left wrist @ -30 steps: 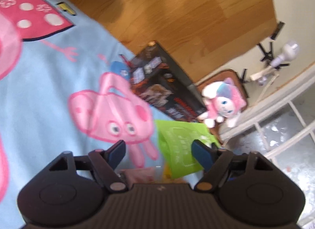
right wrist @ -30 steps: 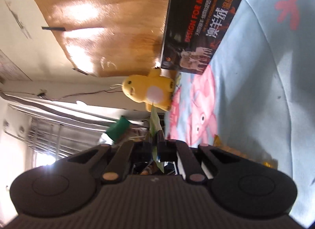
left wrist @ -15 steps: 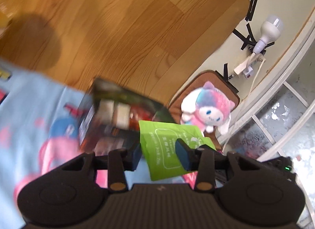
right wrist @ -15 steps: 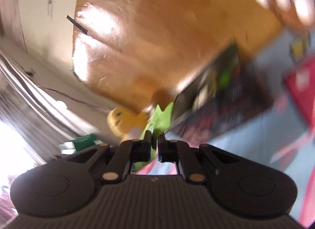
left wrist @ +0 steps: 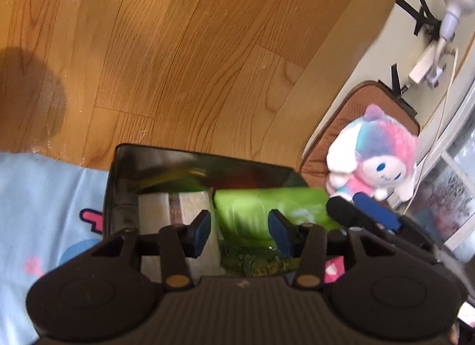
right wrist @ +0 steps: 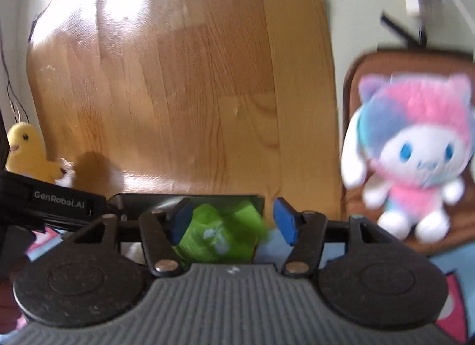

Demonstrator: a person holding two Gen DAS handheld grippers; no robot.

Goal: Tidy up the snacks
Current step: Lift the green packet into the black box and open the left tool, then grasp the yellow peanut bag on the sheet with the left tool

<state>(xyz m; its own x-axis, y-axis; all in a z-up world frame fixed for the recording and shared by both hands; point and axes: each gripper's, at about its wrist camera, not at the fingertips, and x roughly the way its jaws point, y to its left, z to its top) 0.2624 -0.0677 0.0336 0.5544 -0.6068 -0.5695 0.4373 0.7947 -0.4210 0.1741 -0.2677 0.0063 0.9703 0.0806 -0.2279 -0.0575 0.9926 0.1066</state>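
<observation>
One green foil snack packet (left wrist: 267,208) in one open black box (left wrist: 166,167); left tongs (left wrist: 240,230) and right tongs (right wrist: 234,223) both spread; two plush toys nearby.

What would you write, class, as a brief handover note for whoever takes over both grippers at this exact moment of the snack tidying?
Left gripper: open, empty, hovering over the black box.
Right gripper: open, empty, beside it over the same box.
Green snack packet: in the box's right part, between the open fingers of both, gripped by neither.
Done: green packet is in the box.
Left: back both grippers away and look for other snacks; none shows on the blue blanket in these views.
</observation>
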